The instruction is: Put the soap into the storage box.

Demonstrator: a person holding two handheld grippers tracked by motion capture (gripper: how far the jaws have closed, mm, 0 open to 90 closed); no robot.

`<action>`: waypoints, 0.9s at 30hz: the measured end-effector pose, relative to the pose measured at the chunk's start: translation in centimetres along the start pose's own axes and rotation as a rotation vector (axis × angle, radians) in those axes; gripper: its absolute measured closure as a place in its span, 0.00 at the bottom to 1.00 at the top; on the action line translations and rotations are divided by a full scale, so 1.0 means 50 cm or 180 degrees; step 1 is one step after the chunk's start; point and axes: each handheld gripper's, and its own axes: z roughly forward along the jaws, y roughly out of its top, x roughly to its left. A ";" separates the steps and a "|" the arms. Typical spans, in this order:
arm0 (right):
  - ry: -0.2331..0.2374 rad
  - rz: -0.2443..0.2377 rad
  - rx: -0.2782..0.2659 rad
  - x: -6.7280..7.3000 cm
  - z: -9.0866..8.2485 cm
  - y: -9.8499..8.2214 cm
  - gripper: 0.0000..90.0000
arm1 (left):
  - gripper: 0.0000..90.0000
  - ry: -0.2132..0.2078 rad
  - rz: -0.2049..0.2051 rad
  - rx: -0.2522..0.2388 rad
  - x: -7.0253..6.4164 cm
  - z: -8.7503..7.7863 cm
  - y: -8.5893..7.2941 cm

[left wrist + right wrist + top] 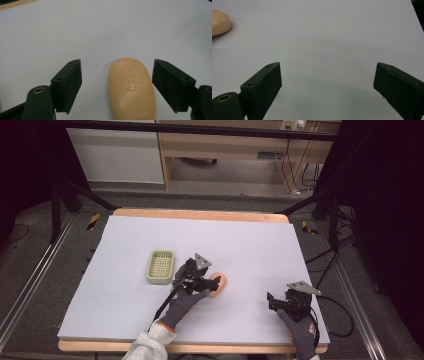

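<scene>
Two gloved hands enter from 6 o'clock, one gripper each. Left gripper (116,82): jaws spread wide either side of one peach soap bar (132,88), not touching it; stamped characters on its top. Right gripper (327,85): jaws released, nothing between them, at 5 o'clock on the bench (250,240). Soap bar lies near bench centre. One pale green slotted soap dish (161,267) at 9 o'clock of the soap bar, apart from it.
</scene>
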 end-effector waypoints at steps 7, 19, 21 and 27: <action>-0.0002 -0.0002 0.0001 0.000 0.001 0.000 0.09 | 0.25 -0.0019 0.0021 0.0066 -0.006 0.013 -0.002; 0.0008 0.0002 0.0014 0.000 0.001 0.000 0.09 | 0.24 -0.0058 0.0080 0.0181 -0.019 0.032 -0.006; 0.0008 0.0004 0.0017 0.000 0.002 0.000 0.09 | 0.23 -0.0071 0.0070 0.0209 -0.021 0.038 -0.008; 0.0015 0.0002 0.0023 0.001 0.002 0.000 0.09 | 0.23 -0.0072 0.0085 0.0293 -0.023 0.047 -0.010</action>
